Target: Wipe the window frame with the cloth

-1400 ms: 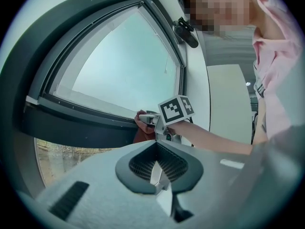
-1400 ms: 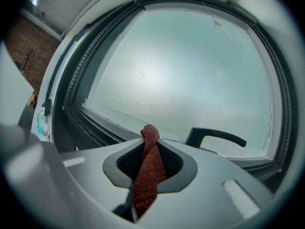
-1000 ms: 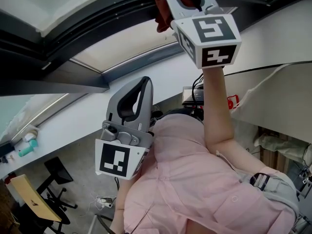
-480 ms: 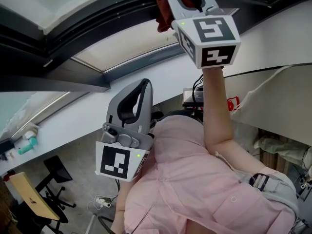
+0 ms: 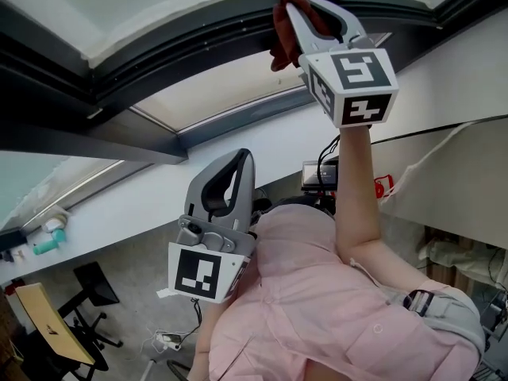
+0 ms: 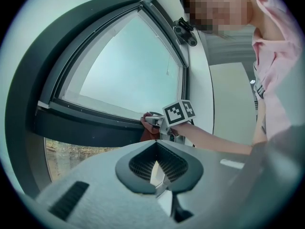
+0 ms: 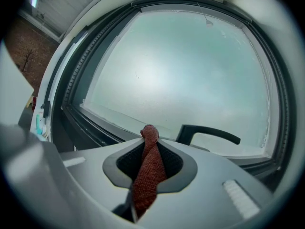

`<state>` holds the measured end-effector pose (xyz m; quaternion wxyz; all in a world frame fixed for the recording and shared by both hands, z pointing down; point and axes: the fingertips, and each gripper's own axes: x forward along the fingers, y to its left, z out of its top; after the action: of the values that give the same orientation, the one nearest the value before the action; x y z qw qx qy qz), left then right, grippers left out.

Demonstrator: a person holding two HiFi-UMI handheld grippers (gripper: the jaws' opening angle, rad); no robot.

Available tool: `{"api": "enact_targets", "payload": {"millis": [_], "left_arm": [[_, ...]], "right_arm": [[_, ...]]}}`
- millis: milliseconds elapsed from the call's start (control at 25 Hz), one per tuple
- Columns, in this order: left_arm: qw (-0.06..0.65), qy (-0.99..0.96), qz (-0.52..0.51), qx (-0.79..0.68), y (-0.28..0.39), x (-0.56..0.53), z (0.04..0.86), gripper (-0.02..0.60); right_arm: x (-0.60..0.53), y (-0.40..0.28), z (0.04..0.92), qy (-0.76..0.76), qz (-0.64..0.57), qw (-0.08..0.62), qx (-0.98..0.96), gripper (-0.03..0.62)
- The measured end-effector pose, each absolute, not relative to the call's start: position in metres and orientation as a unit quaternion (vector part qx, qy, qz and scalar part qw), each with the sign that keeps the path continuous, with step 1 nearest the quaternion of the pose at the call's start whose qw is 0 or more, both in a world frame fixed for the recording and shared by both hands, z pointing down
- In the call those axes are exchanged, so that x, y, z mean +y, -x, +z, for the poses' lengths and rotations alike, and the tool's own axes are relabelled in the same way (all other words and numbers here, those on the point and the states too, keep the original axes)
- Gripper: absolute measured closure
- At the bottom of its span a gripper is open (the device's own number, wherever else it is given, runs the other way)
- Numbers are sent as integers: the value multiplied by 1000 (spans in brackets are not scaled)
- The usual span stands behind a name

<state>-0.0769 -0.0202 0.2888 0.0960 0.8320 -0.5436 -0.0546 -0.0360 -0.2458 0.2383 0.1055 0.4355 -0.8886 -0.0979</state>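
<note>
Since a second ago the cloth [image 7: 147,175] has travelled a little way to the right along the window frame [image 7: 95,128], carried by the right gripper [image 7: 151,149]. The window handle [image 7: 209,133] now sits just ahead of the jaws and slightly to their right.

The cloth is a rust-red woven rag, and it looks light, soft and limp. It will fold and drag rather than push, so it only wipes where something presses it flat. The right gripper's jaws are pinched on it along a bunched fold. A short tuft pokes out past the tips toward the frame's lower rail, and the rest trails back through the jaws. That hold seems sound, though the tuft is small. A grip nearer the trailing end would likely leave more fabric ahead and keep the hard jaw tips off the dark rail.

Beyond the tuft lies the frosted pane [image 7: 181,70], ringed by the frame.

The left gripper [image 6: 157,163] hangs well below and behind the right one, near the person's chest — its jaws are pressed together on nothing.
</note>
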Motion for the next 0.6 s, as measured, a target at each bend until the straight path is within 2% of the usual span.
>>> {"api": "enact_targets", "payload": {"millis": [240, 480, 600], "left_arm": [[88, -834, -42, -543, 77, -18, 291, 586], [86, -831, -44, -549, 76, -12, 292, 586], [94, -829, -39, -550, 74, -6, 297, 586]], "right_arm": [[-257, 16, 237, -467, -100, 108, -872, 530], [-260, -1, 233, -508, -155, 141, -835, 528], [-249, -7, 233, -507, -138, 116, -843, 528]]}}
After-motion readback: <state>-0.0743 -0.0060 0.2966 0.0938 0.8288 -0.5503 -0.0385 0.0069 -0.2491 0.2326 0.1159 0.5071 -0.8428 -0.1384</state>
